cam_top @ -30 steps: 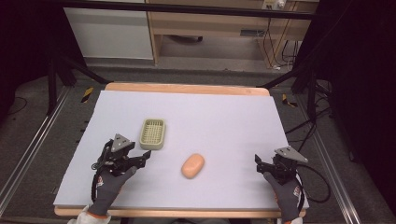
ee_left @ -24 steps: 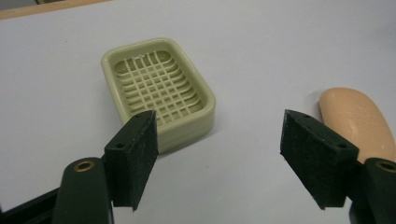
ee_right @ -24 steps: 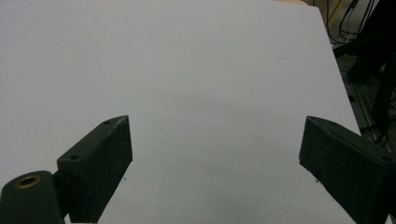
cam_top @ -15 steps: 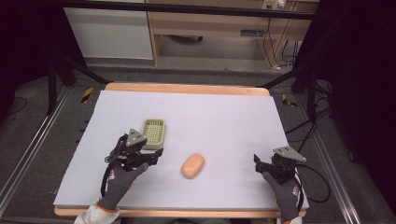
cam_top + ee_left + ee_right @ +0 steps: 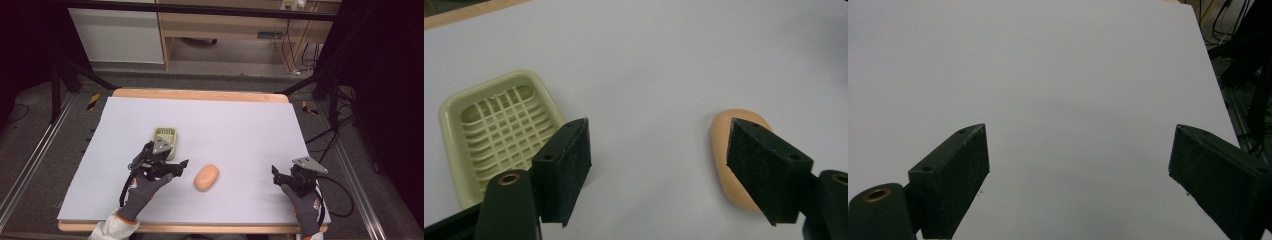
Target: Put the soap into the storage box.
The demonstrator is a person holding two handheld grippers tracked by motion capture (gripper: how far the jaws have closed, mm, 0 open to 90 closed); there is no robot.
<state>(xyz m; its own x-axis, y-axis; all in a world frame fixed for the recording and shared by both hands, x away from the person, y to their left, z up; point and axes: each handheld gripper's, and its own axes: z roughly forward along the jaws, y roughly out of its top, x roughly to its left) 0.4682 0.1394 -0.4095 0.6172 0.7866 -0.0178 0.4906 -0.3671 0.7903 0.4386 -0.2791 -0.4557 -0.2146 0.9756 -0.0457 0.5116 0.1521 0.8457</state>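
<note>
A white counter (image 5: 240,125) seen from above, with a peach soap bar (image 5: 206,177) lying near its front edge, a little left of centre. The soap is the landmark here.

The left gripper (image 5: 177,165) hovers just left of the soap, fingers spread wide and released, holding nothing. In the left gripper view the soap (image 5: 736,155) sits partly behind the right-hand finger (image 5: 764,167), so it lies off to one side of the gap, not between the fingers; the gripper would need to shift toward the soap to straddle it.

The soap's long axis runs from the counter's front away toward the back, tilted slightly right. It is a smooth, rounded oval, matte, with no wrapper.

A pale green soap dish (image 5: 165,138) with a slotted grid floor rests behind and left of the soap, apart from it, just behind the left gripper.

The right gripper (image 5: 276,175) waits well to the right of the soap, fingers also released and empty, over bare counter. The left hand is much nearer the soap.
</note>
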